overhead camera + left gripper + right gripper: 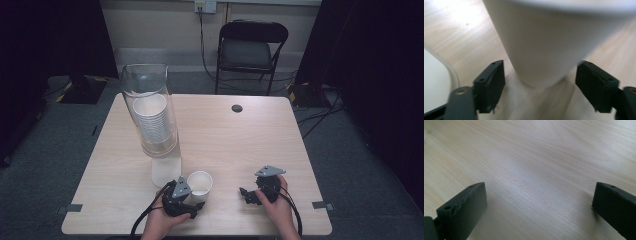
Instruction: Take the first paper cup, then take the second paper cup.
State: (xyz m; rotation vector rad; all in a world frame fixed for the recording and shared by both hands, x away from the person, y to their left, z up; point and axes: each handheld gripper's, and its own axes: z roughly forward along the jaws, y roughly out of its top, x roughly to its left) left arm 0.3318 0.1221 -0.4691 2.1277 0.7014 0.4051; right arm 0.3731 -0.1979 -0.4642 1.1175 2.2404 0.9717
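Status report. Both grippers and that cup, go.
Left gripper open, jaws either side of the white cup, not clamped. Right gripper open, empty, low over bare table. Cup dispenser stands behind the cup.

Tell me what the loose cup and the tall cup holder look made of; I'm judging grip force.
The cup: probably paper, matte white, with a rolled rim and thin wall. The tall tube: clear glossy plastic, since the stacked cups show through it; glass can't be ruled out.
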